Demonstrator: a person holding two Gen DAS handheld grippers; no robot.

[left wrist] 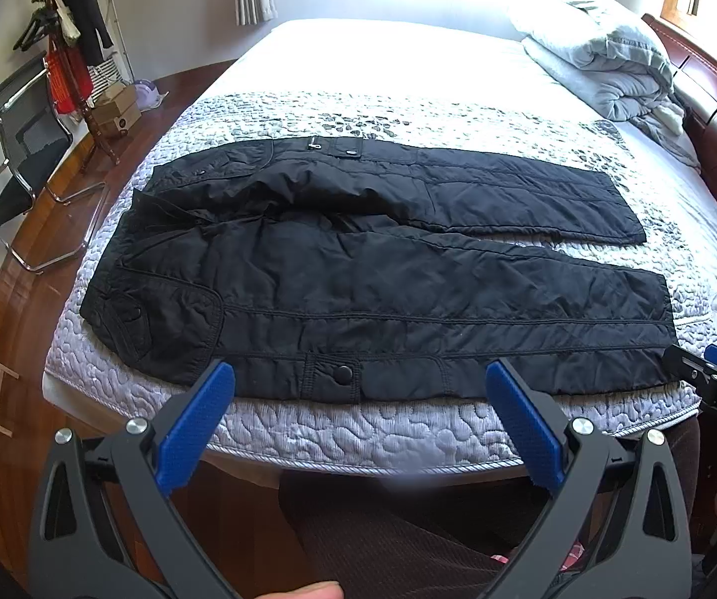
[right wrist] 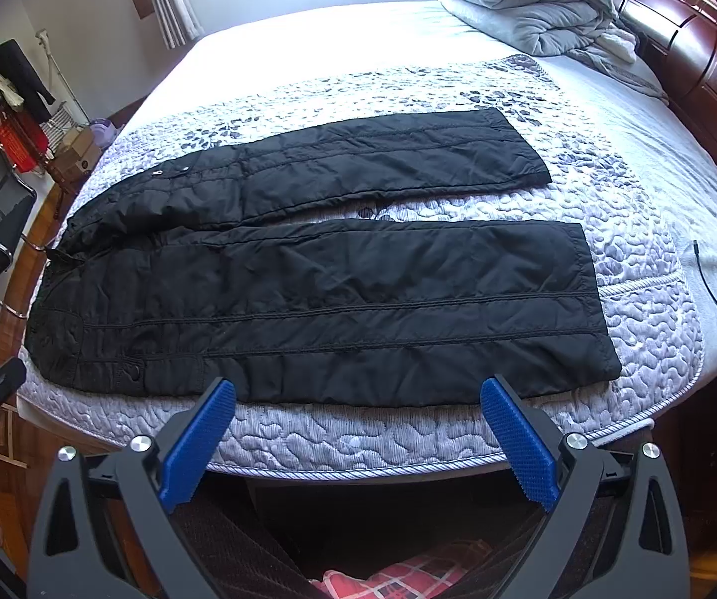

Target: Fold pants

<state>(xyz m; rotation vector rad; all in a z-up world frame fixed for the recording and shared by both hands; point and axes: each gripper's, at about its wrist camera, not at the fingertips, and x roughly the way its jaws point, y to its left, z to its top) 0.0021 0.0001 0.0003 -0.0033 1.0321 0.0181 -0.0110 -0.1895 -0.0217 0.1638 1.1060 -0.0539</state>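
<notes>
Black quilted pants [left wrist: 358, 269] lie flat, unfolded, across the grey quilted bed [left wrist: 358, 434], waist left, legs spread slightly apart. Left gripper [left wrist: 358, 389] and right gripper [right wrist: 358, 404] hover at the near bed edge, both jaws wide apart, holding nothing.

pants [left wrist: 358, 269] [right wrist: 308, 294] | black, quilted, wrinkled | unfolded, flat, legs spread in a v | waist left, hems right | near edge of bed
</notes>
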